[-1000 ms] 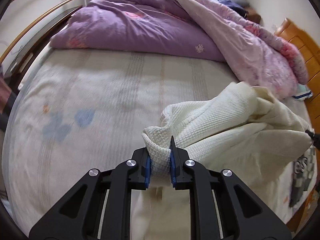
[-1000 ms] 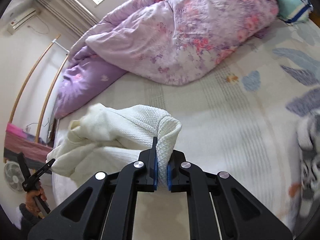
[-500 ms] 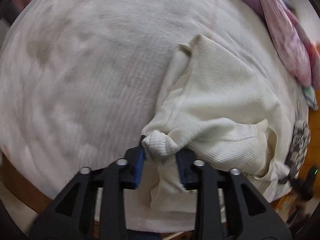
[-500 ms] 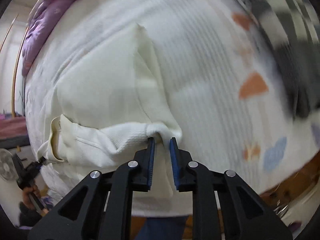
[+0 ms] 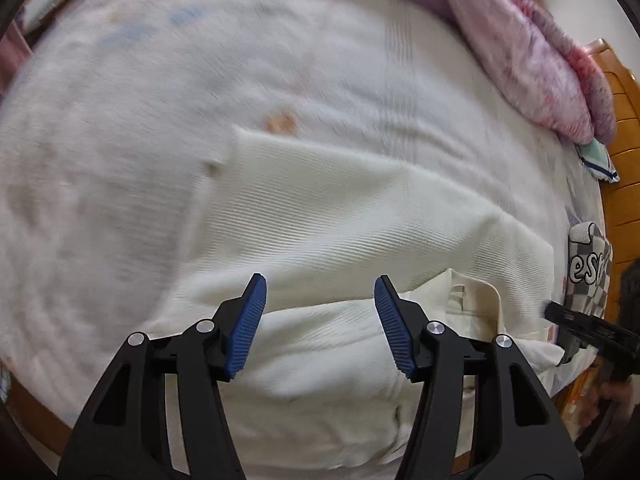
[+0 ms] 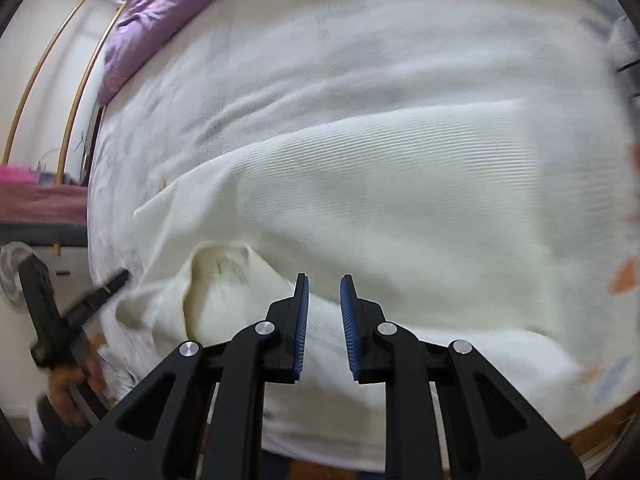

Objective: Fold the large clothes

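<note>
While the cream waffle-knit garment lies spread flat near the front edge of the pale printed bedsheet, both tools hang over it, pointing steeply down. The left gripper has its blue ribbed pads well apart — its jaws have just been opening — and nothing is pressed between them; the cloth lies below the gap, its near folded edge running across under the fingertips. The right gripper stands with a narrow gap between its pads, jaws parted a little, and no fabric caught there either; the garment lies beneath it.

In the right wrist view the garment's collar opening sits to the left of the right gripper's fingers, and further left the left gripper shows as a blurred black shape held in a hand. In the left wrist view the right gripper appears at the right edge, beside the garment's corner.

A crumpled purple and pink floral duvet is heaped at the far side of the bed — well apart from the garment. A wooden headboard stands at the right.
</note>
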A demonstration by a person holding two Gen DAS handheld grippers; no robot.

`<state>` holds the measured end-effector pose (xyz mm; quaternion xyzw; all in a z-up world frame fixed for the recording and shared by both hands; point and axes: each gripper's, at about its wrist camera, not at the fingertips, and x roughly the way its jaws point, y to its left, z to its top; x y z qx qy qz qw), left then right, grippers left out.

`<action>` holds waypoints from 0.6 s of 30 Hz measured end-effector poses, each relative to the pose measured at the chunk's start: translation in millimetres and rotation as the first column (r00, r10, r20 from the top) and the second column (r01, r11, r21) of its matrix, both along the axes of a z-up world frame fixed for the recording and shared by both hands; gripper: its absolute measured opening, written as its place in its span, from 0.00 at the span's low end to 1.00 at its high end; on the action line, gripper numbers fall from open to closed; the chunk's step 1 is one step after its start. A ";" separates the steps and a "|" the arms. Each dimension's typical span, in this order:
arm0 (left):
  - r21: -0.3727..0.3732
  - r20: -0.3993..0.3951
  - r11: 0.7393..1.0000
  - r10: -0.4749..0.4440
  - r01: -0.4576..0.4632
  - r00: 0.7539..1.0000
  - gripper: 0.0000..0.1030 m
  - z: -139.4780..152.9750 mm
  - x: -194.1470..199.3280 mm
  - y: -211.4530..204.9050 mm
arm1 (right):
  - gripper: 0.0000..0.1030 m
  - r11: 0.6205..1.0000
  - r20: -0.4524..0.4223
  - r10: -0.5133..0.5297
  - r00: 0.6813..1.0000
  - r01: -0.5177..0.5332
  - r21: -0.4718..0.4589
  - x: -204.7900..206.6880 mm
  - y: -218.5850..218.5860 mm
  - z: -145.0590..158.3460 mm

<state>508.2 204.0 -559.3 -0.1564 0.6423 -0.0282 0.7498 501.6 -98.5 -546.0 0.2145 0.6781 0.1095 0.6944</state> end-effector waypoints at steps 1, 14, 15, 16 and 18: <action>-0.015 -0.039 1.000 -0.008 0.008 0.999 0.56 -12.1 3.6 -6.4 | 0.16 1.000 -0.030 0.020 0.999 -0.020 -0.005 7.0 12.5 -15.1; -0.073 -0.169 0.997 -0.019 0.006 0.985 0.56 -14.0 -109.4 18.3 | 0.14 0.995 -0.250 0.101 0.963 -0.096 0.031 -103.1 -6.1 -18.4; -0.081 -0.178 0.997 -0.009 -0.006 0.984 0.56 -11.0 -119.9 22.3 | 0.14 0.994 -0.254 0.107 0.961 -0.103 0.027 -111.0 -6.3 -16.2; -0.086 -0.185 0.996 0.007 -0.023 0.983 0.56 -6.3 -128.7 26.7 | 0.16 0.993 -0.258 0.121 0.959 -0.119 0.021 -118.0 -7.4 -10.6; -0.071 -0.159 0.997 0.032 -0.044 0.987 0.56 3.4 -138.5 33.3 | 0.17 0.994 -0.221 0.108 0.969 -0.109 0.011 -122.6 -15.0 1.5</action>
